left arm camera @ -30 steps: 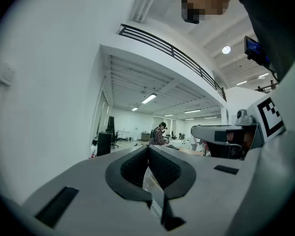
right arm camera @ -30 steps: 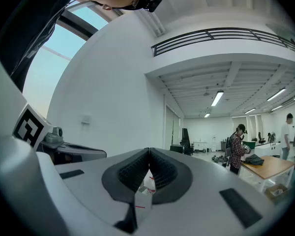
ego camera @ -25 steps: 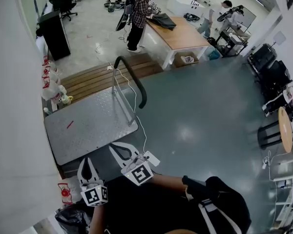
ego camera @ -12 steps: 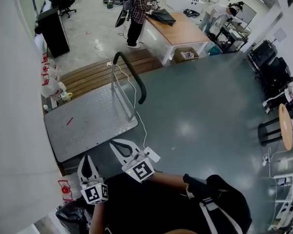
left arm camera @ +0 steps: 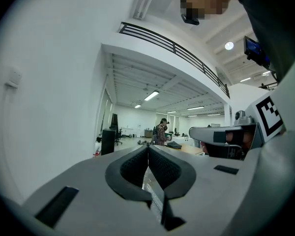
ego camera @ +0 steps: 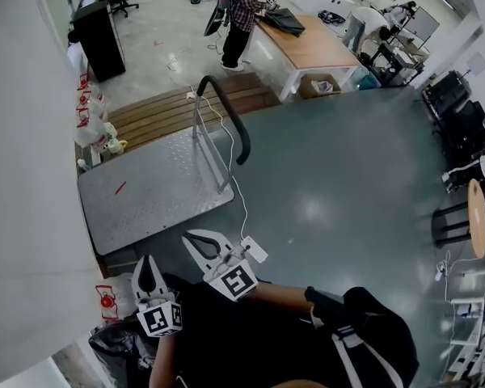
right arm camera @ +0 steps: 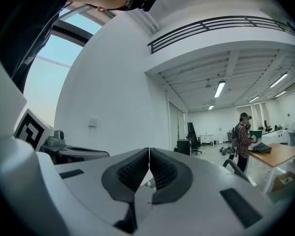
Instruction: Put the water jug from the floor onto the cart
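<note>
Several clear water jugs (ego camera: 91, 132) with red tags stand on the floor by the white wall, at the far left corner of the cart. The cart's grey metal deck (ego camera: 149, 194) lies just ahead of me, and its black handle (ego camera: 229, 120) rises at the deck's right edge; the handle (right arm camera: 234, 167) also shows in the right gripper view. My left gripper (ego camera: 148, 260) is shut and empty, near the deck's front edge. Beside it, my right gripper (ego camera: 196, 238) is also shut and empty. Both point level, their jaws closed tight (left arm camera: 148, 149) (right arm camera: 149, 151).
A white cable (ego camera: 241, 210) trails over the floor by the cart. Wooden planks (ego camera: 178, 110) lie behind the cart, with a black cabinet (ego camera: 101, 40) to their left. A person in plaid (ego camera: 242, 6) stands at a wooden table (ego camera: 311, 48). A black bag (ego camera: 117, 347) sits beside me, and a round table (ego camera: 475, 217) stands far right.
Both grippers stay where they were, shut. The head view has shifted a little, so the cart and floor sit slightly lower in the picture.
</note>
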Available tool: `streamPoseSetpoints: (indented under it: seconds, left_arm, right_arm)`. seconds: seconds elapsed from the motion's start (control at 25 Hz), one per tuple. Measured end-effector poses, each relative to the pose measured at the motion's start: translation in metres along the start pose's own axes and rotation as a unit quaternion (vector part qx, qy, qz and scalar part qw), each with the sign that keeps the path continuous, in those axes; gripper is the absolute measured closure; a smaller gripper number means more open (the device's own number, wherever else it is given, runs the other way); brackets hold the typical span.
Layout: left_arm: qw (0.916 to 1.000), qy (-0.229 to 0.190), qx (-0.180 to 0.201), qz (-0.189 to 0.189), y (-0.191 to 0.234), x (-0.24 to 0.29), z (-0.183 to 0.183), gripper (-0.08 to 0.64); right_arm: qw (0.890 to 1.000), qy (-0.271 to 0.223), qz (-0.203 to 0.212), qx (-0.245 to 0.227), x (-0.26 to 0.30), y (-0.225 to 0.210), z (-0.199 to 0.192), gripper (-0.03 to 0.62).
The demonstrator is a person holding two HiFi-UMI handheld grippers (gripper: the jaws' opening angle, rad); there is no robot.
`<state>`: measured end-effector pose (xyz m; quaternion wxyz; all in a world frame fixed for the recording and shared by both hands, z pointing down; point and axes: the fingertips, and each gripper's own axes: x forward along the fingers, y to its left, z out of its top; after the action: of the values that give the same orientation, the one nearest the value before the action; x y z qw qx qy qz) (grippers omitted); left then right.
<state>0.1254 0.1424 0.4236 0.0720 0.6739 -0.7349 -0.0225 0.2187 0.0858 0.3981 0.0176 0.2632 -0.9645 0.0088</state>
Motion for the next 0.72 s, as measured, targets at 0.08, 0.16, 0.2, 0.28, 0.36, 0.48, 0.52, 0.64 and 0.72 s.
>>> streamPoseSetpoints:
  seconds: [0.08,0.16,0.2,0.28,0.36,0.48,0.52,0.64,0.72]
  left_arm:
    - [0.9999,0.006,-0.007,0.007,0.005,-0.001,0.001,0.541]
    - [0.9999,0.008,-0.009,0.007,0.008,-0.001,-0.003,0.541]
    - [0.9999,0.010,-0.008,0.005,0.008,-0.002,-0.005,0.541]
    - [0.9999,0.015,-0.006,-0.002,0.007,-0.002,-0.008,0.541]
    - [0.9998,0.015,-0.004,-0.009,0.010,0.002,-0.010,0.541]
    - [0.9998,0.015,-0.004,-0.014,0.015,0.008,-0.007,0.541]
    - [0.9997,0.014,-0.002,-0.018,0.016,0.009,-0.007,0.541]
    - [0.9994,0.021,-0.001,-0.030,0.015,0.015,-0.007,0.541]
    - [0.9991,0.023,0.000,-0.037,0.015,0.020,-0.006,0.541]
  right_arm:
    - [1.000,-0.003,0.005,0.004,0.002,0.003,-0.002,0.574]
    - [1.000,-0.005,0.003,0.007,0.003,0.004,-0.002,0.574]
    - [1.000,-0.004,0.000,0.008,0.002,0.003,-0.003,0.574]
    - [1.000,0.001,-0.008,0.014,0.001,0.001,-0.007,0.574]
    - [1.000,0.006,-0.014,0.019,0.003,-0.001,-0.009,0.574]
    - [1.000,0.010,-0.022,0.016,0.006,-0.004,-0.010,0.574]
    - [1.000,0.012,-0.024,0.016,0.007,-0.005,-0.010,0.574]
    - [0.999,0.011,-0.030,0.019,0.012,-0.005,-0.010,0.574]
    - [0.999,0.009,-0.034,0.017,0.016,-0.007,-0.009,0.574]
